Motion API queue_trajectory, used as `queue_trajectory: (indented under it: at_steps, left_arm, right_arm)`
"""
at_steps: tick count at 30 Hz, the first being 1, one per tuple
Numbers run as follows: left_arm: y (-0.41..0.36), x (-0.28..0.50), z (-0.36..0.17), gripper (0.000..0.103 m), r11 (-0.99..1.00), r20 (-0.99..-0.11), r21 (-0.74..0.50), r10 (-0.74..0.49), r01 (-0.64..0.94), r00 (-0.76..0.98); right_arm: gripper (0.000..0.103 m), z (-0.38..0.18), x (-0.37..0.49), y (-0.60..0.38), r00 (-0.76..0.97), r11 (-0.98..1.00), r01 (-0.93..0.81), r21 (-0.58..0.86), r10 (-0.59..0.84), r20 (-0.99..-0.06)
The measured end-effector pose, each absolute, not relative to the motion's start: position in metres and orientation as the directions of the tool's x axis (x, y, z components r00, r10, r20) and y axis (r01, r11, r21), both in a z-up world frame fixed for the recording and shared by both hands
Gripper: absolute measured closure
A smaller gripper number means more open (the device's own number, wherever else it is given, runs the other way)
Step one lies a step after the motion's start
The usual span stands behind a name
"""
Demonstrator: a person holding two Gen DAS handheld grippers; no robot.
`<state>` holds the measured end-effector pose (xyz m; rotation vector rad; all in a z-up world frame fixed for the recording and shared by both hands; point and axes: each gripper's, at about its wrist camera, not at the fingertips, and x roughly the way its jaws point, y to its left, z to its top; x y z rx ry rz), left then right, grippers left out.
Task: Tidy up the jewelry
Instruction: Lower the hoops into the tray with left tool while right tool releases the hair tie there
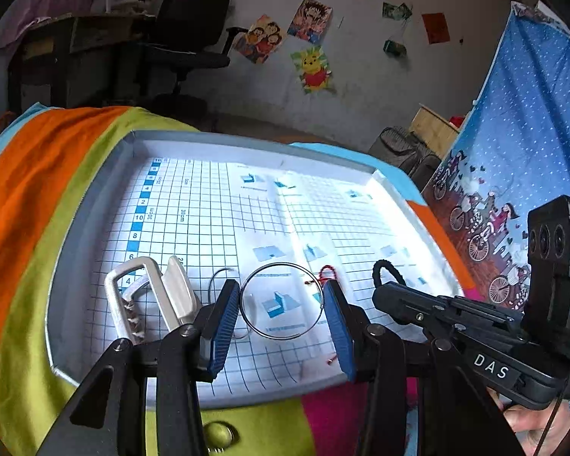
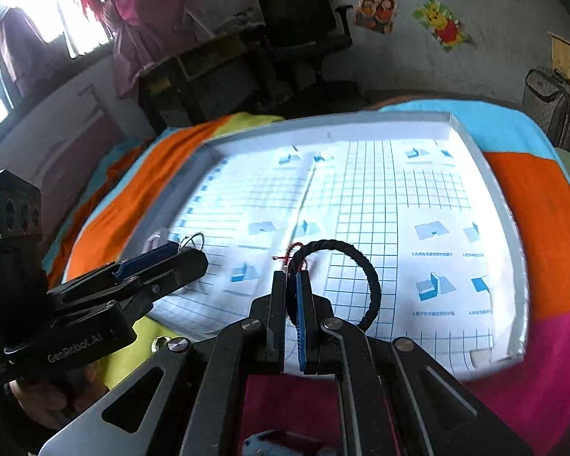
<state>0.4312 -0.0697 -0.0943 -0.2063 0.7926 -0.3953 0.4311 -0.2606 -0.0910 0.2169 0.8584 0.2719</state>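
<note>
Black braided bracelet is pinched in the right gripper, fingers closed tight on its near side, the loop lifted over the gridded paper of the gray tray, a red thread just beyond it. Over on the left, the thin silver bangle lies flat on the paper, framed between the spread-open fingers of the left gripper, with a wire hoop and a silver clasp just beside it. The tray sits on a striped cloth of orange, green and pink.
</note>
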Motion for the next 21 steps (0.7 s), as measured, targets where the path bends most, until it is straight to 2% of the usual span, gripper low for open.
queue_trajectory:
  at_steps: [7, 11, 15, 16, 17, 18, 19, 21]
  left_arm:
    - [-0.068, 0.437, -0.098, 0.059, 0.898, -0.657, -0.35, -0.437, 0.265, 0.614]
    - [-0.063, 0.435, -0.093, 0.037, 0.897, -0.644, -0.372, -0.434, 0.239, 0.63]
    - [-0.06, 0.423, -0.082, 0.024, 0.899, -0.616, -0.377, -0.423, 0.223, 0.664]
    - [-0.058, 0.421, -0.079, 0.021, 0.902, -0.613, -0.374, -0.416, 0.216, 0.671]
    - [-0.057, 0.418, -0.073, 0.013, 0.907, -0.609, -0.367, -0.403, 0.208, 0.683]
    - [-0.056, 0.414, -0.068, 0.006, 0.909, -0.601, -0.362, -0.396, 0.205, 0.695]
    - [-0.055, 0.407, -0.061, 0.003, 0.912, -0.586, -0.356, -0.388, 0.204, 0.711]
    - [-0.053, 0.394, -0.049, 0.0, 0.914, -0.556, -0.351, -0.38, 0.205, 0.739]
  right_arm:
    - [0.098, -0.102, 0.439, -0.254, 0.606, 0.95, -0.143, 0.277, 0.305, -0.735]
    - [0.098, -0.1, 0.437, -0.258, 0.606, 0.955, -0.142, 0.259, 0.291, -0.74]
    - [0.095, -0.09, 0.432, -0.266, 0.621, 0.96, -0.133, 0.246, 0.274, -0.734]
    - [0.089, -0.087, 0.43, -0.267, 0.626, 0.961, -0.131, 0.245, 0.272, -0.731]
    - [0.078, -0.083, 0.426, -0.272, 0.635, 0.96, -0.126, 0.25, 0.272, -0.723]
    - [0.071, -0.078, 0.422, -0.275, 0.645, 0.959, -0.119, 0.256, 0.271, -0.715]
    - [0.063, -0.074, 0.418, -0.278, 0.654, 0.96, -0.111, 0.257, 0.266, -0.708]
    - [0.062, -0.059, 0.402, -0.282, 0.686, 0.963, -0.104, 0.25, 0.251, -0.683]
